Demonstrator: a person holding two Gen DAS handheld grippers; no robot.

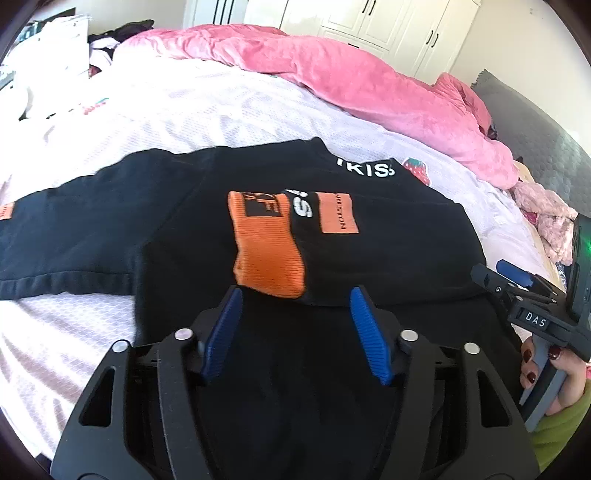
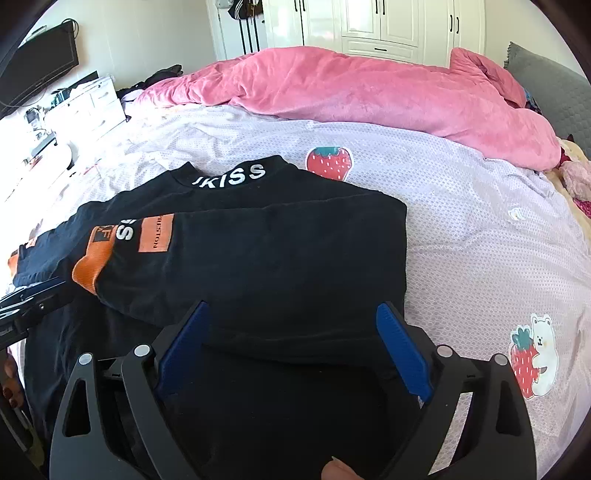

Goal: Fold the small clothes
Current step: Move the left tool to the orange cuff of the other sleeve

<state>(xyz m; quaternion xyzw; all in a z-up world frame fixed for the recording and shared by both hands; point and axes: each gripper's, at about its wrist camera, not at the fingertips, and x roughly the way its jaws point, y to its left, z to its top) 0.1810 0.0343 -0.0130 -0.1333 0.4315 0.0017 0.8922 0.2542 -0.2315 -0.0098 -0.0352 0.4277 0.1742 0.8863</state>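
Nearest, in the left wrist view: left gripper point(image 1: 295, 295) with blue ribbed fingers point(image 1: 225, 332) parted to a middling gap, nothing between them, hovering just above the near hem of a small black long-sleeved cotton top point(image 1: 388, 266). In the right wrist view: right gripper point(image 2: 291, 314) with fingers point(image 2: 402, 350) spread wide, likewise empty, poised over the top's near right portion. Judged step: one sleeve just laid across the body, both grippers free for the next fold. To do it well: pinch only the outer edge of the unfolded side, lift low, carry it across so edges line up with the folded half, smooth before letting go; avoid snagging the sheet beneath. Beyond the fingers, the top point(image 2: 277, 251) lying flat on the bed, collar away from the cameras, white lettering at the neck. A sleeve with ribbed orange cuff point(image 1: 269, 254) and orange label patch point(image 1: 338, 214) folded over the chest; the other sleeve stretched out to the left, still unfolded. Underneath, a pale lilac bed sheet printed with strawberries point(image 2: 480, 240). Farther back, a crumpled pink fleece blanket point(image 2: 369, 96), then white wardrobe doors point(image 2: 380, 26).
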